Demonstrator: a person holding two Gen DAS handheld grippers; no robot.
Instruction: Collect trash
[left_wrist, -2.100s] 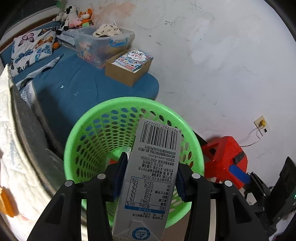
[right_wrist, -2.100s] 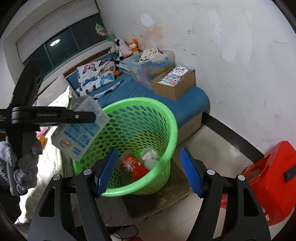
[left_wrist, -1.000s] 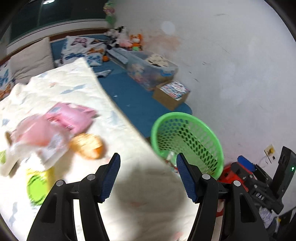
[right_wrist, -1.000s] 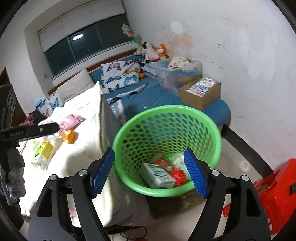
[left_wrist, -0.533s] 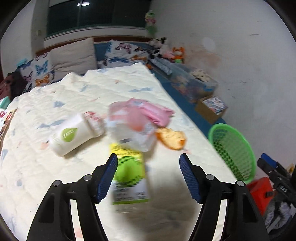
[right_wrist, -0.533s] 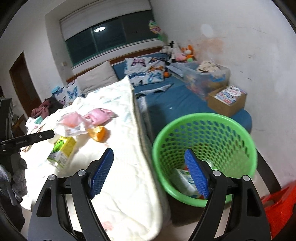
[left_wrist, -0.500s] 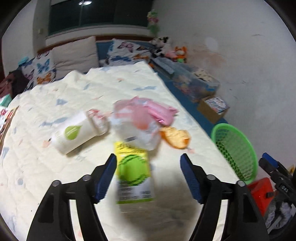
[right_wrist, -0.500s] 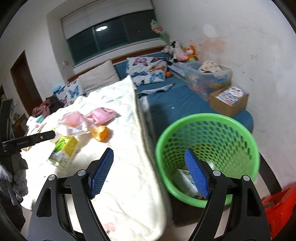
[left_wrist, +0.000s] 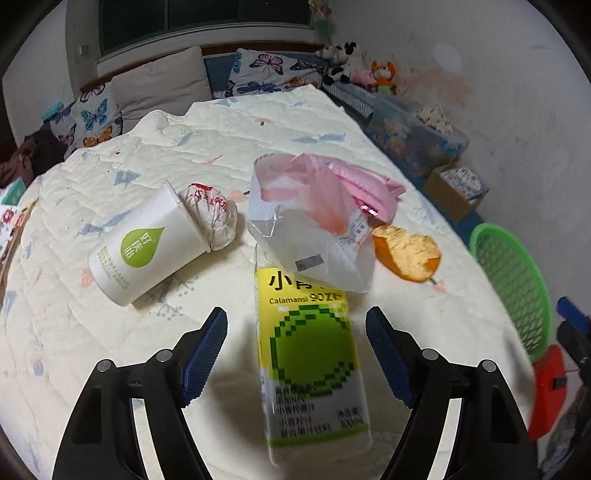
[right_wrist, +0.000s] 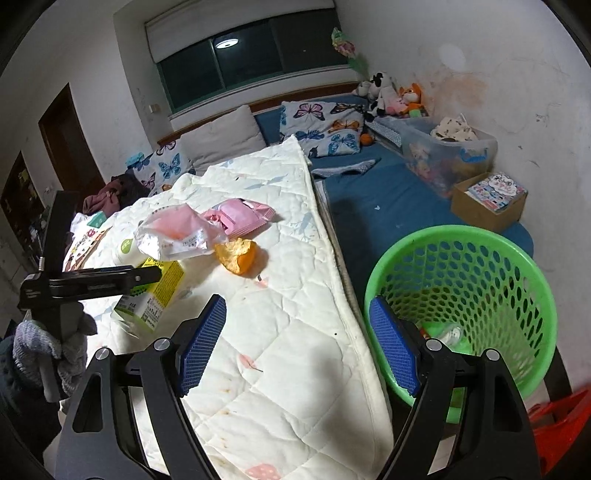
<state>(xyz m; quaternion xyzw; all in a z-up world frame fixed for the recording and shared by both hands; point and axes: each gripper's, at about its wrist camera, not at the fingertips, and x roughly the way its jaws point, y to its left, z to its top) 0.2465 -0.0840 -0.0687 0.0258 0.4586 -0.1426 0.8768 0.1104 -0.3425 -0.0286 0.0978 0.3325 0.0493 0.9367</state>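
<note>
My left gripper (left_wrist: 295, 354) is open, its fingers on either side of a yellow-green calamansi juice carton (left_wrist: 310, 354) lying on the white quilt (left_wrist: 207, 155). Beyond the carton lie a clear plastic bag (left_wrist: 314, 236), a pink wrapper (left_wrist: 365, 188), an orange peel (left_wrist: 406, 254), a white cup (left_wrist: 144, 247) and a crumpled wrapper (left_wrist: 212, 214). My right gripper (right_wrist: 297, 350) is open and empty, hovering over the quilt's edge beside the green basket (right_wrist: 461, 302), which holds trash. The carton (right_wrist: 155, 291) and the left gripper's finger (right_wrist: 92, 282) show in the right wrist view.
The green basket (left_wrist: 513, 280) stands on the floor right of the bed. A red stool (left_wrist: 550, 391) is beside it. Pillows (left_wrist: 159, 88), a plastic storage bin (right_wrist: 447, 155) and a cardboard box (right_wrist: 487, 201) sit on the blue mattress behind.
My left gripper dropped the milk carton in the basket, swung over to the bed and came down around the yellow-green carton. My right gripper drew back from the basket toward the quilt.
</note>
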